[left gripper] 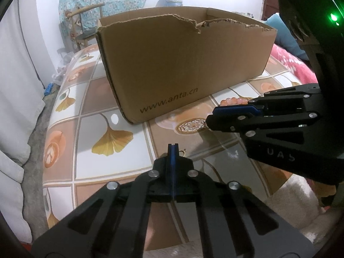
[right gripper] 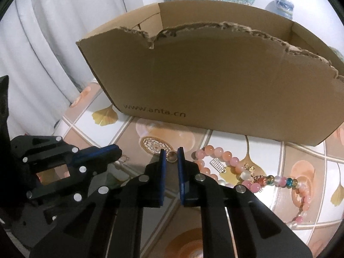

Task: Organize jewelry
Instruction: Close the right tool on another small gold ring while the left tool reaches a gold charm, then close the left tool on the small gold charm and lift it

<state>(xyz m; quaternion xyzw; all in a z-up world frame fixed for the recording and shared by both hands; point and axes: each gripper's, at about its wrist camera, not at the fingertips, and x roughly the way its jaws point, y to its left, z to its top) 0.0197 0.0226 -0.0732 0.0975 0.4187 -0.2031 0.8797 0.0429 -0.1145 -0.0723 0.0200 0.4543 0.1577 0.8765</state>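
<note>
A torn cardboard box (left gripper: 172, 64) printed "www.anta.cn" stands on the patterned table; it also shows in the right wrist view (right gripper: 215, 86). My right gripper (right gripper: 171, 158) has its jaws a little apart around a small gold ring (right gripper: 171, 157) on the table. A pink bead bracelet (right gripper: 215, 161) with a silver charm lies just right of it, and a multicoloured bead strand (right gripper: 286, 182) further right. My left gripper (left gripper: 173, 148) is shut, with a small thin earring (left gripper: 183, 151) on the table by its tip. The right gripper (left gripper: 217, 112) also shows in the left wrist view, with pink beads (left gripper: 234, 101) behind it.
The table (left gripper: 120, 165) wears a glossy cloth with ginkgo leaf tiles. A white curtain (right gripper: 43, 53) hangs at the left. A chair with floral fabric (left gripper: 86, 10) stands behind the box. A pink blanket (left gripper: 294, 64) lies at the right.
</note>
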